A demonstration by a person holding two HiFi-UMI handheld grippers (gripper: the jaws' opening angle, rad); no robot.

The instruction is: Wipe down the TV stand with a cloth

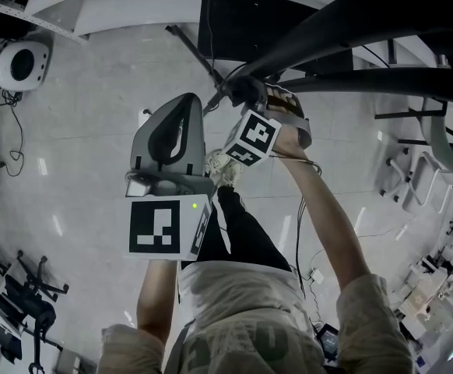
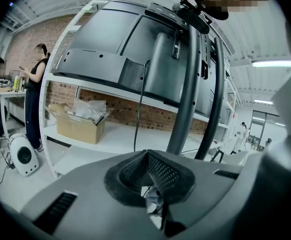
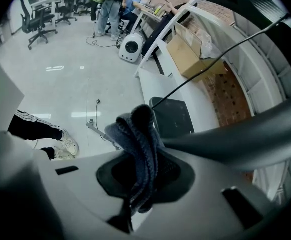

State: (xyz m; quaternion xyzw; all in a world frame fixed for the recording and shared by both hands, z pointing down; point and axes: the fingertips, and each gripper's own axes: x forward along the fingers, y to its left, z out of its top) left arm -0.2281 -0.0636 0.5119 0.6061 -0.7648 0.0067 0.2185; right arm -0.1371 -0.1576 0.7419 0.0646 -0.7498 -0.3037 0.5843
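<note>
The right gripper (image 3: 140, 184) pinches the bunched cloth (image 3: 135, 134), just beside the stand's (image 3: 235, 129) dark leg. The left gripper (image 2: 153, 184), jaws pressed together on nothing, hangs nearer, to the left.

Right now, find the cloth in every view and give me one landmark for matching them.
Head view: upper centre, the cloth looks like the dark bunch beside the dark stand tube.
Left gripper view: not in it.
Right gripper view: centre, clamped in the right gripper, bunched up above its jaws.
Shared landmark: the white round device on the floor, at the left in the head and left gripper views and at the top in the right gripper view.
</note>
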